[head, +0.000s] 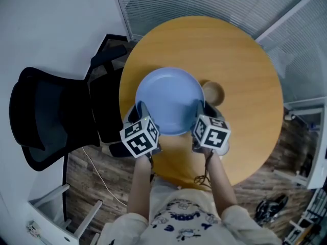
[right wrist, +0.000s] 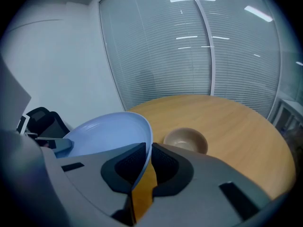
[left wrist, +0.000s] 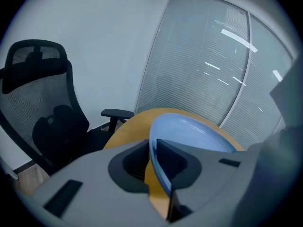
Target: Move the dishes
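Observation:
A large light-blue plate (head: 170, 99) hangs over the round wooden table (head: 245, 75), held by its two near sides. My left gripper (head: 141, 117) is shut on the plate's left rim (left wrist: 154, 162). On the right rim (right wrist: 146, 157) my right gripper (head: 203, 117) is shut too. A small tan bowl (head: 213, 92) sits on the table just right of the plate, and shows beyond the right jaws as the tan bowl (right wrist: 185, 140). The plate (left wrist: 189, 131) fills the middle of the left gripper view.
A black office chair (head: 51, 116) stands left of the table, also the black chair (left wrist: 40, 112) in the left gripper view. Glass walls with blinds (head: 204, 4) run behind the table. Wooden floor (head: 97, 182) and white furniture legs (head: 61, 208) lie at lower left.

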Motion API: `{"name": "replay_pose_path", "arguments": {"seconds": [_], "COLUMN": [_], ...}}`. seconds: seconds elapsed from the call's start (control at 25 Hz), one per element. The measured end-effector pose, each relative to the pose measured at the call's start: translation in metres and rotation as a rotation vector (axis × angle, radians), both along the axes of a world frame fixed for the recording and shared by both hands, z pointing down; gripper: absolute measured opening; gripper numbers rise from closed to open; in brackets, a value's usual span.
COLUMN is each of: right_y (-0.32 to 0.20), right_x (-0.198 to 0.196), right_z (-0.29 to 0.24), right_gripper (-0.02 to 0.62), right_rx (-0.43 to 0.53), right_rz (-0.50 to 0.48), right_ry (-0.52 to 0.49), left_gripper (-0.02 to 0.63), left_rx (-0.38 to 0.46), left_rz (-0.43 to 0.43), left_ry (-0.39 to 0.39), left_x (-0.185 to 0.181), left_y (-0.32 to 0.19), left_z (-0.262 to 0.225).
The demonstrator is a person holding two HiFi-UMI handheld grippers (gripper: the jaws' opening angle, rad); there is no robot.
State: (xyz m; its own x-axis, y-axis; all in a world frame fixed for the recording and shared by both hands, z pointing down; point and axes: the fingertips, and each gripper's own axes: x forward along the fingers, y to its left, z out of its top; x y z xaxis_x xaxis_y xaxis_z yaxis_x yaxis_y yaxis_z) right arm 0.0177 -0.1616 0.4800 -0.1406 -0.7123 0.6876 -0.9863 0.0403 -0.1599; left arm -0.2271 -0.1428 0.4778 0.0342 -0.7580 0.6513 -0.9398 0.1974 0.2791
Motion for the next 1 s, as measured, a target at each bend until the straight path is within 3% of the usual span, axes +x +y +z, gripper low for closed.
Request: {"name": "replay_pose_path", "arguments": {"seconds": [0.52, 1.0], "right_y": [-0.013, -0.012], "right_x": [-0.010, -0.017], "right_z": [0.055, 0.084], "right_gripper": [0.034, 0.034], "right_rx": [-0.047, -0.070], "right_rz": [0.020, 0.007], "right_ry": [0.071, 0.127], "left_gripper": [0.047, 0.048], "left_rx": [-0.023, -0.088], "left_rz": [0.062, 0.089], "left_ry": [0.009, 0.002], "left_x": [-0.011, -0.016], "left_y": [-0.023, -0.022], "left_z": [0.061, 0.089]}}
